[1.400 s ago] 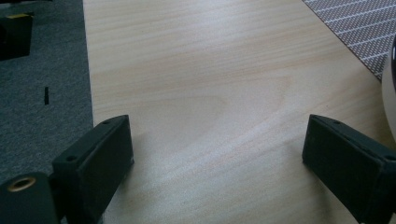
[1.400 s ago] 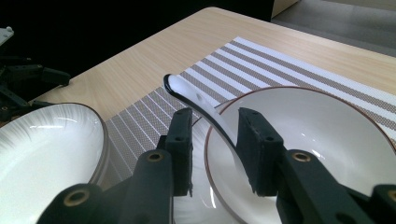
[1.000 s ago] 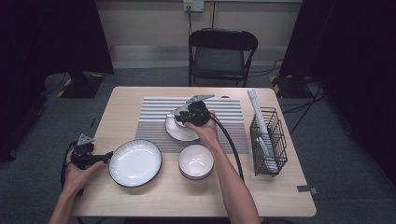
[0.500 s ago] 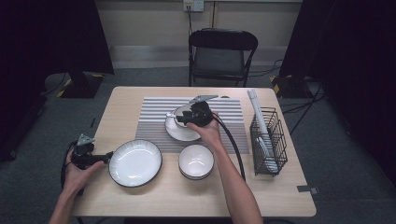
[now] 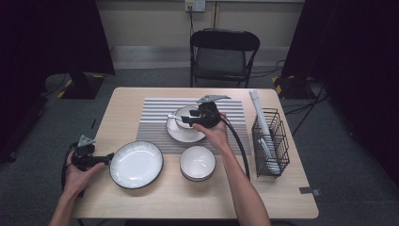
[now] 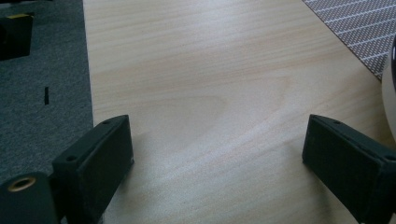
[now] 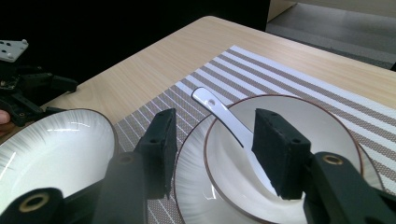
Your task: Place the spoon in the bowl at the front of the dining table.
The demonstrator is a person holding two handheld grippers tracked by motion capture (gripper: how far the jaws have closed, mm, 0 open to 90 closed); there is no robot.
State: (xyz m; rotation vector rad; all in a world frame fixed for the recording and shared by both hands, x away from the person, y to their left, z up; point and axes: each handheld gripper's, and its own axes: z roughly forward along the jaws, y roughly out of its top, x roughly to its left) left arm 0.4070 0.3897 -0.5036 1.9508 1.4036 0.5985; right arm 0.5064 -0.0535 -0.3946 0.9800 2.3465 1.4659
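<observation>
Two grippers' jaws spread over wooden table with striped mat; dark room, folding chair

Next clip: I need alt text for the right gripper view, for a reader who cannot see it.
Two black fingers of the right gripper, apart and just opening, frame a white spoon lying in a white bowl, without touching it. The bowl sits on a plate on a striped placemat; a larger plate lies left.

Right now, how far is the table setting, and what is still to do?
Done, it seems: a spoon lies in the bowl on a plate on the mat. In hand: the right gripper, jaws just opening, stands over the spoon without pressing it. The left gripper is open beside the big plate. Probably left: the big plate and second bowl, both off the mat.
</observation>
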